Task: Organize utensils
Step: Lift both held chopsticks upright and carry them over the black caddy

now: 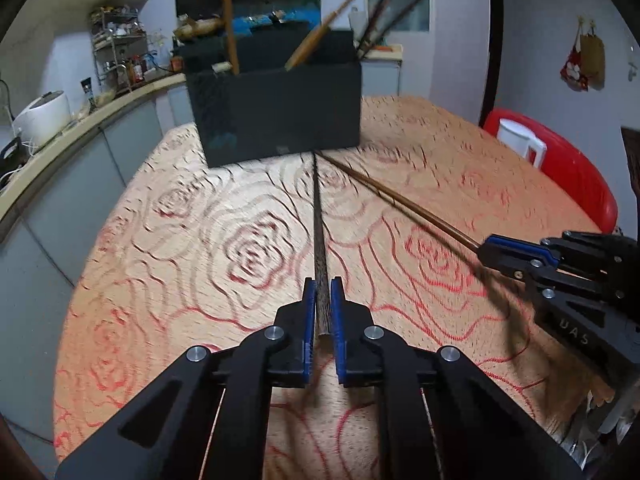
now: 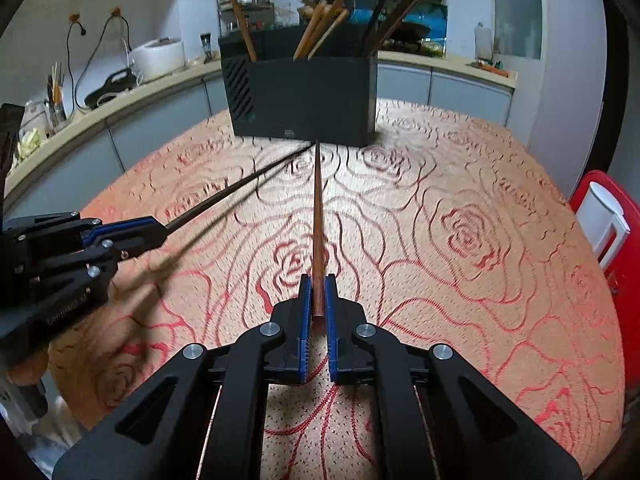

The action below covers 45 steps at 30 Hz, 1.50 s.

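The left gripper (image 1: 322, 292) has its jaws pinching a dark speckled chopstick (image 1: 319, 240); the right gripper (image 2: 314, 292) pinches a reddish-brown wooden chopstick (image 2: 317, 220). Both tips point toward twelve o'clock, reaching the black rectangular utensil holder (image 2: 308, 100) on the rose-patterned surface (image 2: 460, 280).

A black utensil holder (image 2: 304, 100) stands on the table (image 2: 460, 280), which is covered in rose-patterned cloth.

home kitchen, counter (image 2: 160, 84), rice cooker (image 1: 42, 118), spice rack (image 1: 116, 52)

rose-patterned table (image 2: 460, 240), curved kitchen counter (image 1: 80, 128) behind.
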Each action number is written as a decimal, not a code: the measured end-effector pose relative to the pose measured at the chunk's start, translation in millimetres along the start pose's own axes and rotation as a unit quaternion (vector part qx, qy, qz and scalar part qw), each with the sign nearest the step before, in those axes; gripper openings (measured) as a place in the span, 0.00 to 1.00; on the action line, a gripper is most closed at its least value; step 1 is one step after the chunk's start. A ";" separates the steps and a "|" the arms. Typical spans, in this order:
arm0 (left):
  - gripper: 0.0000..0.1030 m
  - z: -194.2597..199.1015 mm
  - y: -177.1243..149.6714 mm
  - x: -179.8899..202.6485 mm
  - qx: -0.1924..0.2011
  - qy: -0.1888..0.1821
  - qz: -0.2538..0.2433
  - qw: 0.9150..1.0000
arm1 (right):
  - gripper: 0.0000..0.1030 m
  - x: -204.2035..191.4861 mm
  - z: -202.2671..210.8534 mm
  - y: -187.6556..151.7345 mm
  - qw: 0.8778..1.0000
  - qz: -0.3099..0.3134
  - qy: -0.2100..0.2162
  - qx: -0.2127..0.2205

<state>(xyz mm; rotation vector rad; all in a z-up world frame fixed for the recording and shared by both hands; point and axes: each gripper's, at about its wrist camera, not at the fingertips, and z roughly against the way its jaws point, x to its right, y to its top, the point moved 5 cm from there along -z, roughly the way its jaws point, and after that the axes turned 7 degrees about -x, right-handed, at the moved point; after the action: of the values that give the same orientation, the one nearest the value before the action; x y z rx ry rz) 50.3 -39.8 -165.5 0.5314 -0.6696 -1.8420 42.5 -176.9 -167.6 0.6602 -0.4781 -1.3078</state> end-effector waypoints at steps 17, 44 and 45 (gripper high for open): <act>0.07 105.7 71.5 -35.6 0.121 0.020 -0.006 0.992 | 0.07 25.2 111.3 71.4 0.989 -0.026 0.037 0.142; 0.07 125.1 151.6 -56.5 0.124 -0.005 -0.013 0.992 | 0.07 43.4 146.6 180.5 0.985 -0.024 0.057 0.162; 0.07 129.9 157.5 -56.0 0.128 -0.007 -0.014 0.992 | 0.07 43.4 150.2 184.0 0.985 -0.021 0.055 0.165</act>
<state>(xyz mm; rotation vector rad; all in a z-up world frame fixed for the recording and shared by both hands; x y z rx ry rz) 95.1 -6.8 38.7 0.6973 -0.9191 -1.7987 84.3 -222.6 65.8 1.0182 -0.5990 -1.2348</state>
